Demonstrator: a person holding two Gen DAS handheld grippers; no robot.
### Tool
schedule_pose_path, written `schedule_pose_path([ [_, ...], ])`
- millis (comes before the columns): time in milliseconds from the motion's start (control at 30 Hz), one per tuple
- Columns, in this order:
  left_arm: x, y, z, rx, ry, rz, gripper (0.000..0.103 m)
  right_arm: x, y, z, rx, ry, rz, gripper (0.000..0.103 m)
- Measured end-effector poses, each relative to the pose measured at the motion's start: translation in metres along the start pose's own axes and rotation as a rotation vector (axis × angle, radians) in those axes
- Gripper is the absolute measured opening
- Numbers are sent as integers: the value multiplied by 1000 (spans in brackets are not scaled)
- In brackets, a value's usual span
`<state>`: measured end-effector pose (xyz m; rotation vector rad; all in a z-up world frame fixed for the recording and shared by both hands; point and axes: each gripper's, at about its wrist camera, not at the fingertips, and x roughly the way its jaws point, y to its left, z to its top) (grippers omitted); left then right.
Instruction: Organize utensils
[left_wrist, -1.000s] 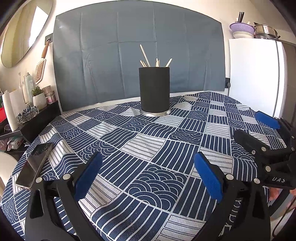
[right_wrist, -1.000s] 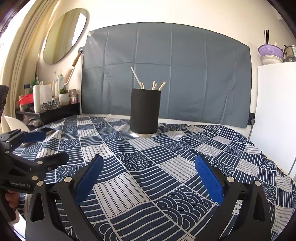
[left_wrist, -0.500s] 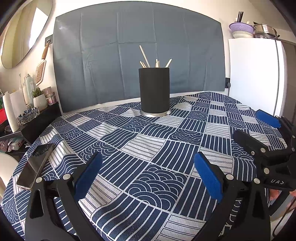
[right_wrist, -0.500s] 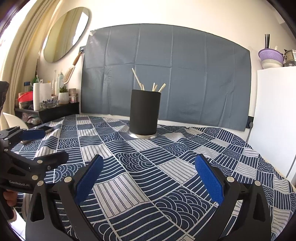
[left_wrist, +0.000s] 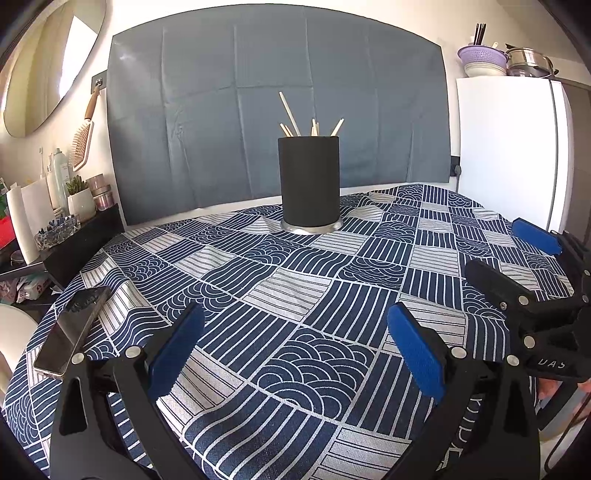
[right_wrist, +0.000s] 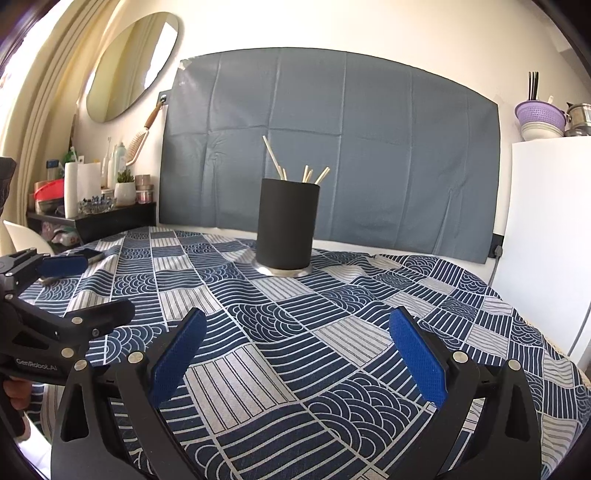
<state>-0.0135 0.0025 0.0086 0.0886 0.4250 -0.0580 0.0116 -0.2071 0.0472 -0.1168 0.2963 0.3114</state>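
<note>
Holder stands upright at twelve o'clock — well beyond both claws, left and right, each spread empty; neither clearly nearer.

Bright daylight, seemingly from left; glare on mirror and phone. Shadows soft. Focus crisp centre, fisheye bending far wall, dark vignette at corners, slight edge smear.

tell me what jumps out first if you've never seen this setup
A tall black cylindrical holder stands alone mid-table on the navy-and-white patterned tablecloth, with pale wooden sticks poking out of its top. In the foreground the left gripper and the right gripper both gape open and empty, blue pads facing inward. A phone lies near the table's left edge.
</note>
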Motion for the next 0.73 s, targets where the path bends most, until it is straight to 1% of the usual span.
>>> schedule_pose_path([
  [267,1,0,0,3,5,-8,97,0,1,0,-1,-4,-6,95],
  [733,3,-1,1,9,17,-1,97,0,1,1,-1,-1,2,95],
])
